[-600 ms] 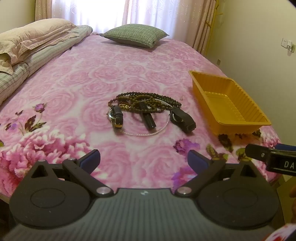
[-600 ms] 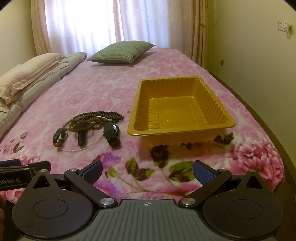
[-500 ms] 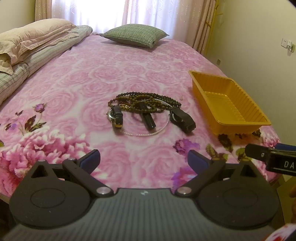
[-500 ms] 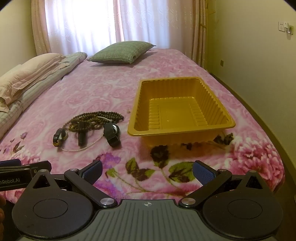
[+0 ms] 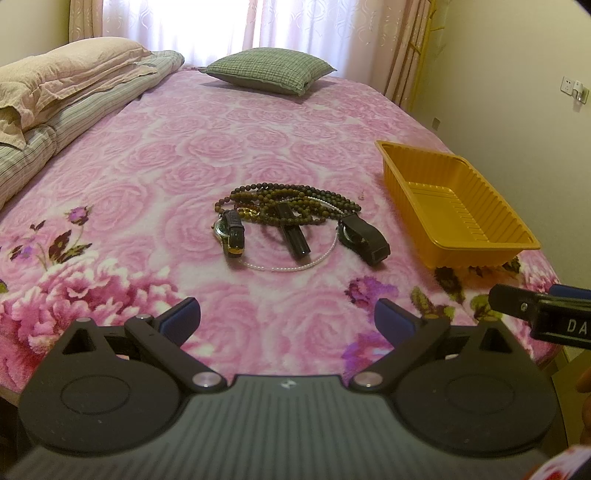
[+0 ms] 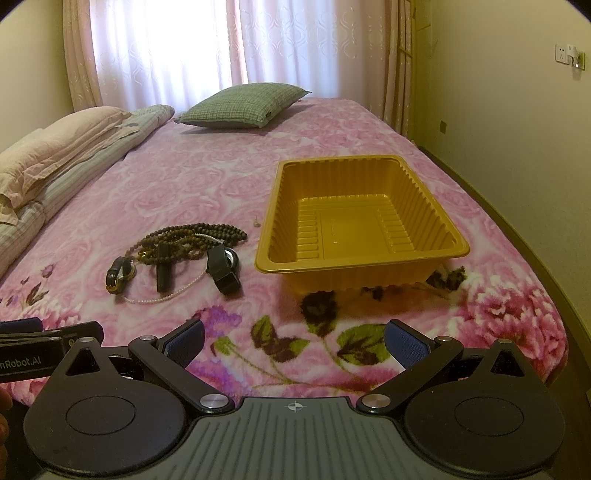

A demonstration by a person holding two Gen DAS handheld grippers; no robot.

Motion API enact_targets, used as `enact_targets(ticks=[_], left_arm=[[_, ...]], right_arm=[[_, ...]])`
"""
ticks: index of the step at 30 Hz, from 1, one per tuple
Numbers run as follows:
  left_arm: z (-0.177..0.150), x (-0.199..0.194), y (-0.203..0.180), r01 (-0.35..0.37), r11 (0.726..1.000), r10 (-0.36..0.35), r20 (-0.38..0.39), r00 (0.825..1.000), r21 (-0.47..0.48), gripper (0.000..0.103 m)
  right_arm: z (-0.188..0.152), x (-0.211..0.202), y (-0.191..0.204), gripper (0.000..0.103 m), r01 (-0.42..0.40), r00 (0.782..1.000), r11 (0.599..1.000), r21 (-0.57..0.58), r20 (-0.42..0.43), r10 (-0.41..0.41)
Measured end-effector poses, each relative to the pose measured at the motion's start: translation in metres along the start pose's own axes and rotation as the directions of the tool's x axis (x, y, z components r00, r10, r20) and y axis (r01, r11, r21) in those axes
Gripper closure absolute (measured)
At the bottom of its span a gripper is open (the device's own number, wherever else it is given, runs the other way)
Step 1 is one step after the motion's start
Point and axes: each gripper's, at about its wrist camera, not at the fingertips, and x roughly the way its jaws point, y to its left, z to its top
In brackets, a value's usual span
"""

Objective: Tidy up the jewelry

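The jaws of the left gripper (image 5: 287, 320) stand wide open and empty; the jewelry pile (image 5: 295, 225) lies at frame centre, straight ahead, its long axis across the frame, with "DA" readable at right. The right gripper (image 6: 294, 341) is also open; the pile sits centre-left beside the yellow tray (image 6: 369, 184), and "nRobot.AI" is readable.

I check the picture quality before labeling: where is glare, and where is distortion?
Left wrist view: the window is washed out white, the bed edges curve from the fisheye lens, and the beads are sharp. Right wrist view: the curtain glows brightly, and the yellow tray looks stretched.
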Motion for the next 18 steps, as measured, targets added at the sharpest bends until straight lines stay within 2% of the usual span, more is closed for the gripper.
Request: enact_targets(ticks=[18], left_arm=[[0.0037, 0.0002, -0.004, 0.003, 1.0, -0.003, 0.006, 1.0, 0.001, 0.003]], right_arm=[[0.0038, 0.0, -0.0016, 0.0, -0.001, 1.0, 1.0, 0.0, 0.005, 0.001]])
